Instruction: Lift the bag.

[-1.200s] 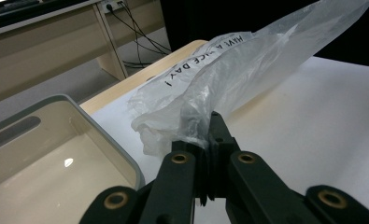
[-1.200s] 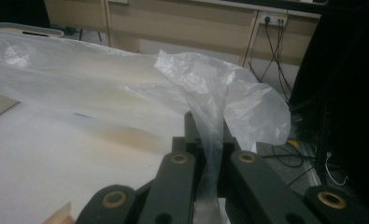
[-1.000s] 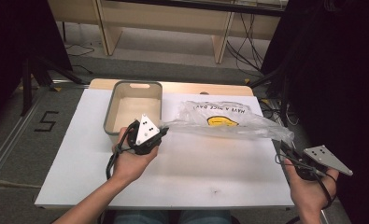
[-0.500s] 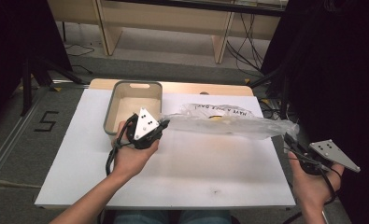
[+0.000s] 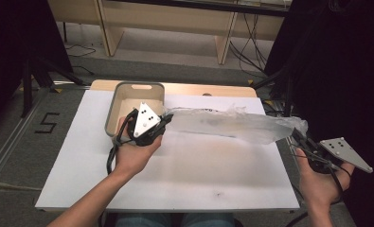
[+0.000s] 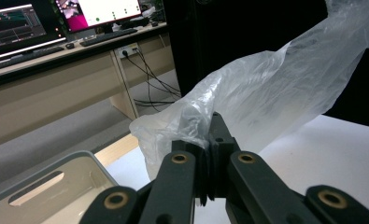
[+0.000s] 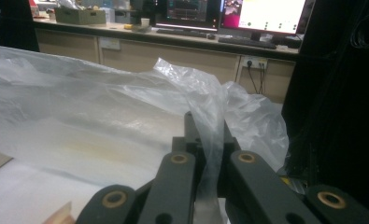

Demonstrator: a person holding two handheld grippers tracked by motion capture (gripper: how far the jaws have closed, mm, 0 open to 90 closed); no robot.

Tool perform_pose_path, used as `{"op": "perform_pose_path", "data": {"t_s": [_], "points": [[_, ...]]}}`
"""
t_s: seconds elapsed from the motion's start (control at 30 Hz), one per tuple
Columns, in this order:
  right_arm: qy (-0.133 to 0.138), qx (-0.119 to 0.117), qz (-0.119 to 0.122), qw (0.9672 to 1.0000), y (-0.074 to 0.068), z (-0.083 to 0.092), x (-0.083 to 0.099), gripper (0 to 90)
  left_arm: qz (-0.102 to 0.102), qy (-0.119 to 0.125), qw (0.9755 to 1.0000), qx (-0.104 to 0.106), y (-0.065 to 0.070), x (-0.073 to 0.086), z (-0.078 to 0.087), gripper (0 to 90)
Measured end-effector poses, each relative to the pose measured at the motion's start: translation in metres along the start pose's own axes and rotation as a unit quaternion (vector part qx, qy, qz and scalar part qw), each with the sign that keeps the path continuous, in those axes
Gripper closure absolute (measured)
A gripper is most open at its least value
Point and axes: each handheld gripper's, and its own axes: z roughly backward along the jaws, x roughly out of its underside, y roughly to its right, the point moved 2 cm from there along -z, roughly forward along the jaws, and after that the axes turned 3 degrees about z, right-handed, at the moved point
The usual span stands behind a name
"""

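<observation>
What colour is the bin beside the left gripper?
Grey outside, cream inside; the bin shows best in the high view.

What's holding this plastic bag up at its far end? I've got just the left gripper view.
Observer: The right gripper is shut on the plastic bag at its other end, past the table's right edge.
Operator: Is the bag touching the table?
Observer: In the high view it hangs stretched between the left gripper and the right, above the tabletop.
Operator: What's that grey bin beside me?
Observer: An open bin at the table's back left; I see nothing inside it.
</observation>
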Motion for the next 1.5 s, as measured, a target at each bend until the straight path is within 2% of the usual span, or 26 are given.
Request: {"op": "perform_pose_path", "data": {"t_s": [0.43, 0.83, 1.13, 1.5], "points": [[0.009, 0.001, -0.009, 0.9999, 0.001, 0.000, -0.003, 90.0, 0.003, 0.012, 0.9999, -0.003, -0.001, -0.006, -0.001, 89.5], [0.026, 0.001, -0.016, 0.9995, 0.001, 0.000, -0.013, 90.0, -0.001, 0.028, 0.9996, -0.008, -0.003, -0.021, 0.006, 89.5], [0.039, 0.004, -0.014, 0.9991, 0.002, 0.002, -0.023, 90.0, 0.005, 0.038, 0.9993, -0.005, -0.004, -0.028, 0.008, 89.5], [0.042, 0.005, -0.011, 0.9991, 0.004, -0.007, -0.031, 90.0, 0.003, 0.030, 0.9994, -0.017, -0.011, -0.030, -0.004, 89.5]]}}
